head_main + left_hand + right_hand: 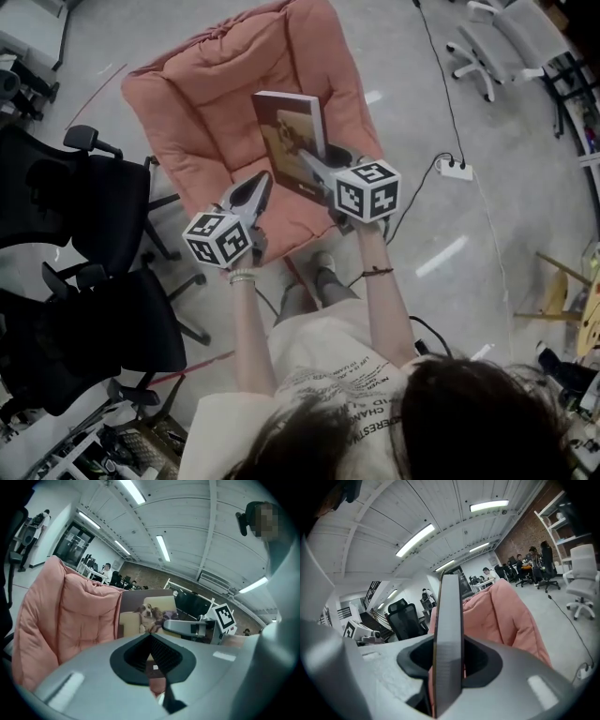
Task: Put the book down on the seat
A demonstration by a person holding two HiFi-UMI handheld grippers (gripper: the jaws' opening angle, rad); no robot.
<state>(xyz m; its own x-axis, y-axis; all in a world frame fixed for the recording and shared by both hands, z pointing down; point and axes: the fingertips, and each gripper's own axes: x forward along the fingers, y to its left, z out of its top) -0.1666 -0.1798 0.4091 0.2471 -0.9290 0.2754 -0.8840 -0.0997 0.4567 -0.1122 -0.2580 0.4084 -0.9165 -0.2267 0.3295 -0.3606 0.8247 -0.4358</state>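
**Head view.** Clamping the book [292,141] near its lower right corner in the jaws of the right gripper [312,164]. Holding it upright over the pink cushioned seat [187,112], with the cover facing the person. Not showing whether the bottom edge is touching the cushion. Hovering the left gripper [262,181] just beside the book's lower left edge, with its jaws pressed together on nothing.

**Right gripper view.** Gripping the book edge-on, with the jaws closed against both faces. Showing the book as a grey strip running up the middle of the frame, with the pink cushion rising behind it to the right.

**Left gripper view.** Looking past the closed, empty jaws at the book's cover, which is showing a dog on a sofa. Showing the seat's padded back to the left and the right gripper to the right of the book.

**Surroundings, head view.** Showing two black office chairs [84,216] standing to the left of the seat, and a white power strip [457,169] lying on the grey floor [506,234] to its right.
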